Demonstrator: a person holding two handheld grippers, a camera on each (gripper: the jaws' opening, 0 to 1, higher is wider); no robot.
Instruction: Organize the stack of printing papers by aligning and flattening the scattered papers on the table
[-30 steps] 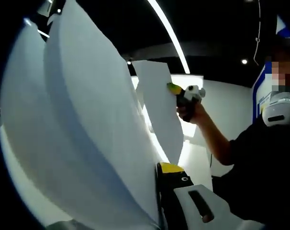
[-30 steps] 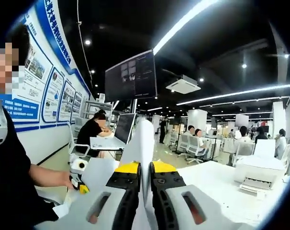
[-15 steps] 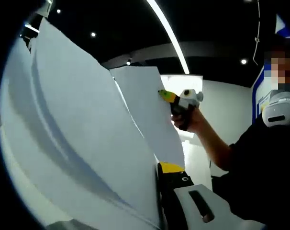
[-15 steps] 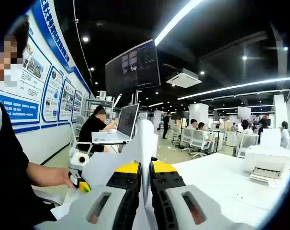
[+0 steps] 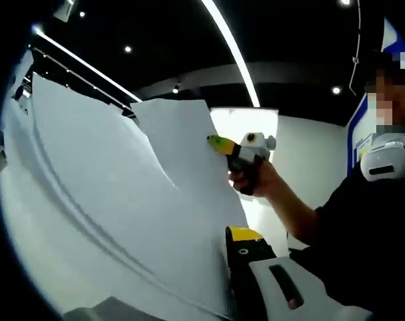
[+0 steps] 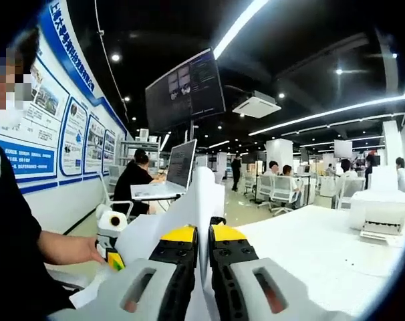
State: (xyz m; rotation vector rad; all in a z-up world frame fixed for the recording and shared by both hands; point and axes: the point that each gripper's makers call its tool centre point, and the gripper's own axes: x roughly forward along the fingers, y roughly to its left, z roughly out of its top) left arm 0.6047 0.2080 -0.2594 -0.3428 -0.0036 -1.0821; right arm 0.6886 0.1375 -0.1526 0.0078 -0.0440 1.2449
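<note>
Right hand-held gripper (image 6: pixel 202 235) clamping papers (image 6: pixel 201 200) edge-on, left hand-held gripper (image 6: pixel 113 262) gripping their far edge, table (image 6: pixel 309 247) beyond.

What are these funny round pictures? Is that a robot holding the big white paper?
No robot here. A person holds a grabbing tool in each hand, and a little camera rides on each tool, so each round picture looks along one tool's two yellow-tipped jaws.

In the left gripper view, the left gripper pinches one edge of the stack of white printing papers, which is lifted up and curves across the picture. Farther off you see the person's hand holding the other tool.

In the right gripper view, the right gripper is shut on the other edge of those papers, seen edge-on between its jaws. Behind it are a white table, and an office with people at desks.

So both tools hold the same papers in the air.
</note>
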